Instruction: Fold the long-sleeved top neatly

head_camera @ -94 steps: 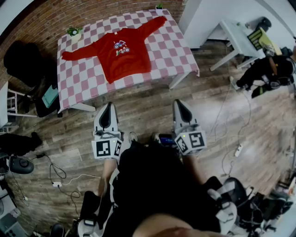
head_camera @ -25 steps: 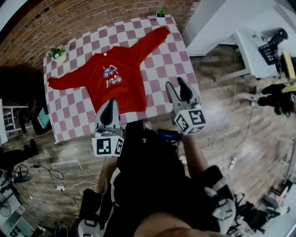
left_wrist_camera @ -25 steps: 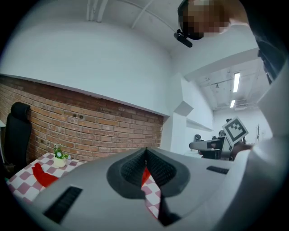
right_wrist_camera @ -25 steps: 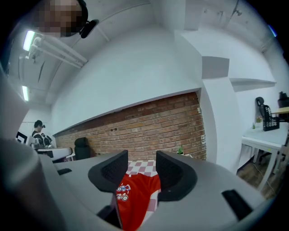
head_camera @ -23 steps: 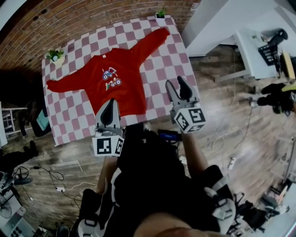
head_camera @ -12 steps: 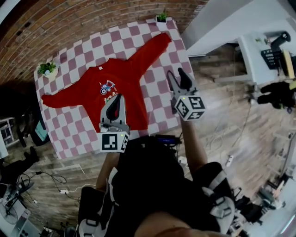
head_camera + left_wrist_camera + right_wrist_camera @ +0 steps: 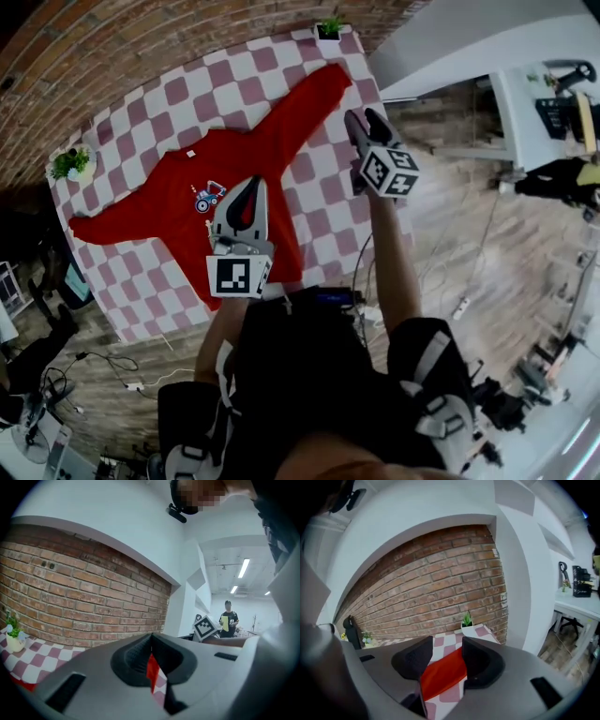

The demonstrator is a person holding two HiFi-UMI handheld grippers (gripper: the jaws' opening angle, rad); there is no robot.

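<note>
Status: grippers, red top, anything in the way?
Left gripper shut, empty, above the red top. Right gripper open, empty, aimed at its sleeve. Top flat, unfolded, on checked table. Two potted plants at corners, clear of it.

The long-sleeved top is bright red, with a small blue and white picture on its front. The table has pink and white squares. The brick wall is red-brown. The small plant and the other plant are green, in white pots. The left gripper and right gripper are grey, with black-and-white squares on their cubes. The floor is brown wood.
</note>
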